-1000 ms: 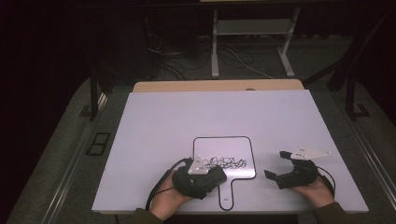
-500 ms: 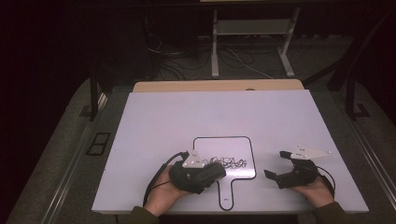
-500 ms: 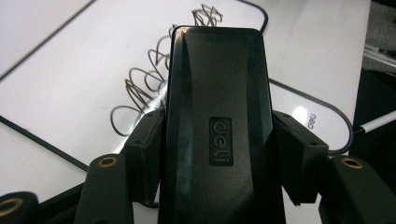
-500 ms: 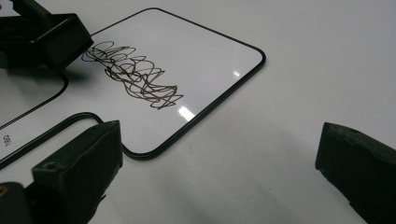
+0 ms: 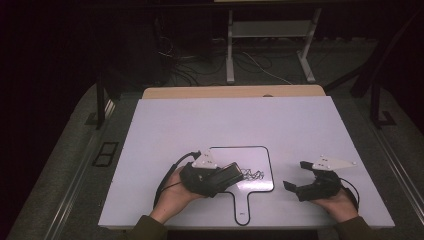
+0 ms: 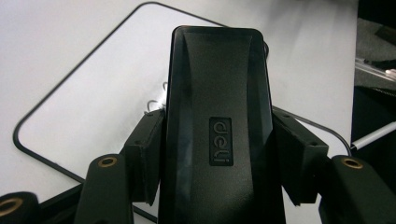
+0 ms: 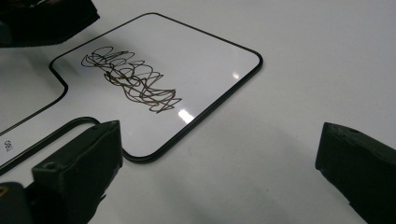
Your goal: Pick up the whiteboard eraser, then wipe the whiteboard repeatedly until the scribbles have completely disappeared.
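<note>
Left tongs (image 5: 234, 175) clamp a black eraser (image 6: 219, 135), poised over the board (image 5: 227, 160) just beside the scribble (image 7: 133, 84). Right tongs (image 5: 299, 176) stand open and empty on the desk (image 5: 200, 120). Recommendation: press the eraser flat; sweep across all the scribble.

Both grippers were matte black. The left gripper (image 5: 227, 176) and right gripper (image 5: 297, 176) each carried a pale grey three-cornered plate on top and trailed a black cable. Brass-coloured rivets sat behind blocky black fingers (image 6: 147, 154). Olive-brown sleeves covered both forearms.
</note>
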